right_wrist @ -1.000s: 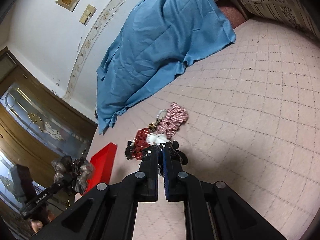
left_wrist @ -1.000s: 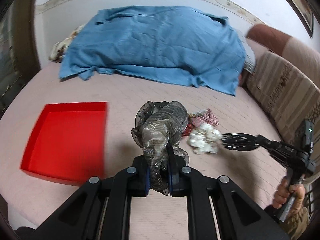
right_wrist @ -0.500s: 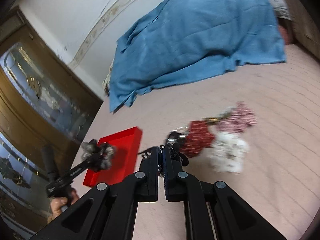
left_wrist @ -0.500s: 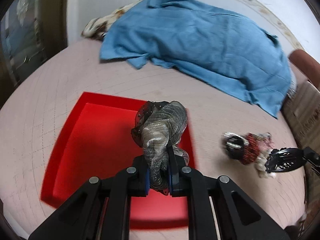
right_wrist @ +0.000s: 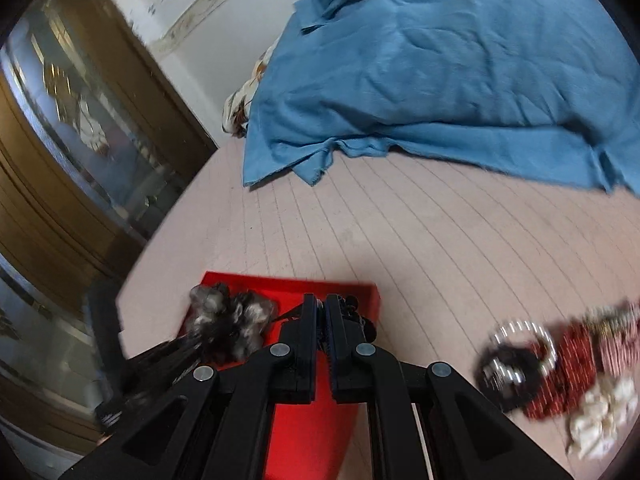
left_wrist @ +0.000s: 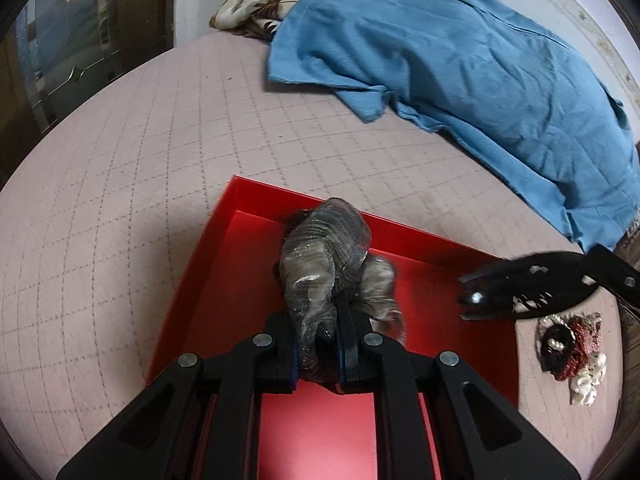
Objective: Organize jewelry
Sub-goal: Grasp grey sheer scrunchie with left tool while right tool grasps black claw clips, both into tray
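**Both grippers over the red tray, each carrying a hair tie**

My left gripper [left_wrist: 317,344] is clamped on a silvery-grey gauzy fabric scrunchie [left_wrist: 326,264], which bunches up between the two black fingers and bulges out above them. I hold it over the shallow rectangular red tray [left_wrist: 224,280]; I cannot tell whether the fabric touches the floor of the tray. The part of the tray floor I can see looks bare red, with nothing lying loose on it.

My right gripper [right_wrist: 323,320] has its fingers pressed nearly together on a small dark beaded hair tie [right_wrist: 354,312], which pokes out at the tips, above the tray's near corner. From the left wrist camera that gripper reaches in over the tray's right side.

Outside the tray, to its right on the pink quilted bedcover [left_wrist: 140,184], sits the remaining pile: a black scrunchie with pearl beads [right_wrist: 508,368], a dark red patterned scrunchie [right_wrist: 568,364] and a crumpled white fabric scrunchie [right_wrist: 600,416], touching one another. Farther back lies a rumpled blue blanket [left_wrist: 460,64].
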{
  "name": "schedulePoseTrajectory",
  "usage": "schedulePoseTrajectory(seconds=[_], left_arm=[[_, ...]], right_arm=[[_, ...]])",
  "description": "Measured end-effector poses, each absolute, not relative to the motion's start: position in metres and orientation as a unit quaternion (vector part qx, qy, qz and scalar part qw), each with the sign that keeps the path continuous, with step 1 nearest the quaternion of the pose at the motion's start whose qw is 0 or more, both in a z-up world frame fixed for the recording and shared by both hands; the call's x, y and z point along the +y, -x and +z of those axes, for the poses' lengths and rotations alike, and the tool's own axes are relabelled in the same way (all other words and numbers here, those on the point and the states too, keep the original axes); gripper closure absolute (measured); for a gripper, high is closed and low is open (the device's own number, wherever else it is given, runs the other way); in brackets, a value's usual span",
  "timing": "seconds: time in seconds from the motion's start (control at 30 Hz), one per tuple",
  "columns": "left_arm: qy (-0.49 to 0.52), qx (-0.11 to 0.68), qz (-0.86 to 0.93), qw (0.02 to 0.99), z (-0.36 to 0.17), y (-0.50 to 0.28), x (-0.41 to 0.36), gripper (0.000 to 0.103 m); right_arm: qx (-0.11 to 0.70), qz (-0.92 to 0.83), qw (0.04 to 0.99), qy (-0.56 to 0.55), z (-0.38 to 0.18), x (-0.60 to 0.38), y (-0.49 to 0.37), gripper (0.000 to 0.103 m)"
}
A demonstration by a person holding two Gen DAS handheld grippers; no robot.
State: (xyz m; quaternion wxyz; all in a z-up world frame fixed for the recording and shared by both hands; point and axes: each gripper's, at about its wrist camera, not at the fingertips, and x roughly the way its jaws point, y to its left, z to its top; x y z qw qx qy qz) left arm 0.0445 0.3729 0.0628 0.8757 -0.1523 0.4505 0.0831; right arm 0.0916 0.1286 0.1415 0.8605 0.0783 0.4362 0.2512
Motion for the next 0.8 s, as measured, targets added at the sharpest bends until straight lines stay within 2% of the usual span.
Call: schedulePoseTrajectory(seconds=[0.3,0.47,0.8], left_arm=[[0.189,0.450,0.087,0.868,0.058,-0.046,0.390,0.086],[0.201,0.435,0.074,0.875,0.067,-0.040,0.391,0.070],[0.237,0.383,0.050,0.892,0.090,-0.021,0.402,0.059]], right_arm=[[0.457,0.263,0.849,-0.030,0.099,0.155,-0.080,0.097],[0.473,0.273,0.837,-0.020,0.087,0.156,-0.066,0.097],[0.491,0.283,0.823,0.025,0.064,0.190,-0.058,0.097]])
